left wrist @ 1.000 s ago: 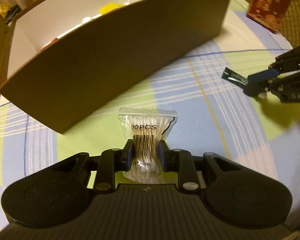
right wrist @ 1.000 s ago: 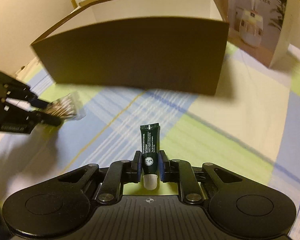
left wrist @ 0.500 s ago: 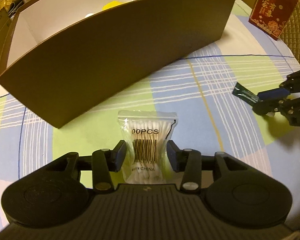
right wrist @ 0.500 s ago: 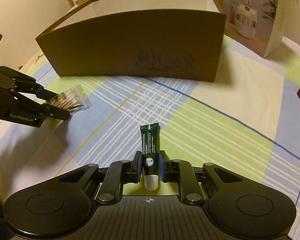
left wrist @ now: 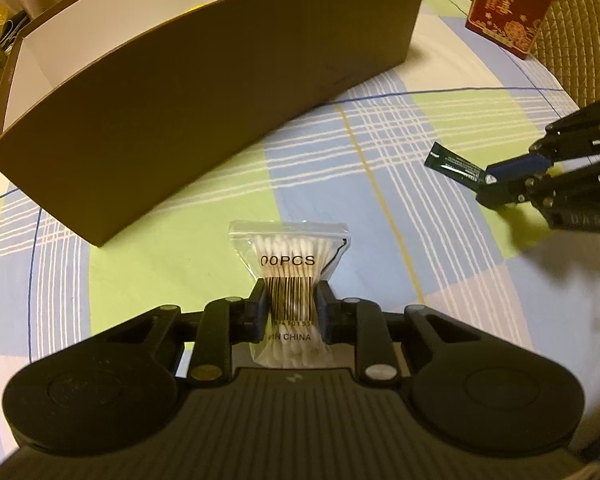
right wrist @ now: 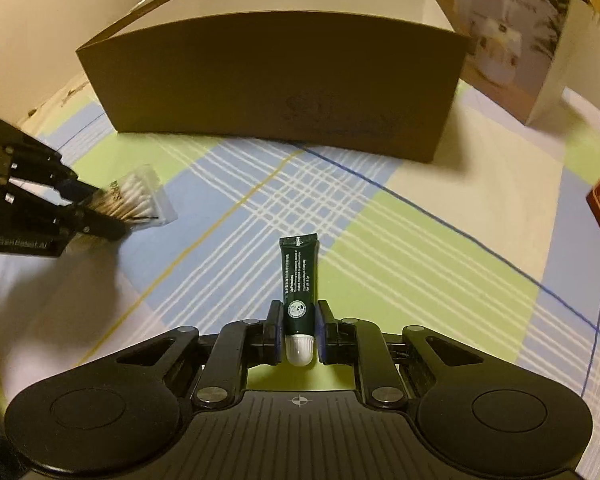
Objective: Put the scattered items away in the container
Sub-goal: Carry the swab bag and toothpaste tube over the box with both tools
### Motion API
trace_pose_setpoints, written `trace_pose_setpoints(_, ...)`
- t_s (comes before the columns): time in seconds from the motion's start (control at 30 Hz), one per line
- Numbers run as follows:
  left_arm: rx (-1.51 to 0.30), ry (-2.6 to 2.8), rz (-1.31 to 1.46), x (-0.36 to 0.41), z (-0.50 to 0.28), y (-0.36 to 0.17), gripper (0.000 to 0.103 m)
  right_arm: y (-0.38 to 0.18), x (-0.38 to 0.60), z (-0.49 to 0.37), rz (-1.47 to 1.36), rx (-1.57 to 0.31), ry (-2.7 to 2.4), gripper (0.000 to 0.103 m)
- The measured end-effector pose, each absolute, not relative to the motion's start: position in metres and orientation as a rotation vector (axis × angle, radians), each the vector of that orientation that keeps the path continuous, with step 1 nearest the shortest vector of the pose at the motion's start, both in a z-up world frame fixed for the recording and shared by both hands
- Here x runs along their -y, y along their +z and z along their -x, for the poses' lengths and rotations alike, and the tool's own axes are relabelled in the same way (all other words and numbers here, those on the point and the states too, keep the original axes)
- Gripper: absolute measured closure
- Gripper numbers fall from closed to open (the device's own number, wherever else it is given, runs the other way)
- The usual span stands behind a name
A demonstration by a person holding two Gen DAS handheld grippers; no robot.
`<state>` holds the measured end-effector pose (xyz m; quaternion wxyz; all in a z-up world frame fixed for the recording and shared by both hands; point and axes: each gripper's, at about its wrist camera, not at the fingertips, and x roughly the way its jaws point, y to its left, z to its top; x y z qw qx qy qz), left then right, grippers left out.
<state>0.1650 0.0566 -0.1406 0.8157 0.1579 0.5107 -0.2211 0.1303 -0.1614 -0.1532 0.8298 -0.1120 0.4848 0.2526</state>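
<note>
Left gripper [left wrist: 291,312]: jaws have just been closing, now pinching the cotton swab bag [left wrist: 288,276] across its barcode, plastic puckered at the waist. Bag sits over the checked tablecloth [left wrist: 380,168], just in front of the brown cardboard box [left wrist: 204,92], apart from its near wall.

Right gripper [right wrist: 299,330]: jaws nearly together, clamped on the dark green tube [right wrist: 299,280] just above its white cap; crimped end points toward the box, well short of it.

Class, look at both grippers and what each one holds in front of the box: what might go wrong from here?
1. The left gripper pinches the slippery bag of cotton swabs at its waist; it may slide out.
2. The right gripper holds the tube near its cap; it could swing against the box wall.
</note>
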Motion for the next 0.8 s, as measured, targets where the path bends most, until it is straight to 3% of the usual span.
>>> trace_pose_setpoints(0.8, -1.039, -0.452, -0.308, -0.069, -0.128, -0.1, 0.085, -0.105, 0.159, -0.095, 0.058, -1.018, 0.628, 0.085)
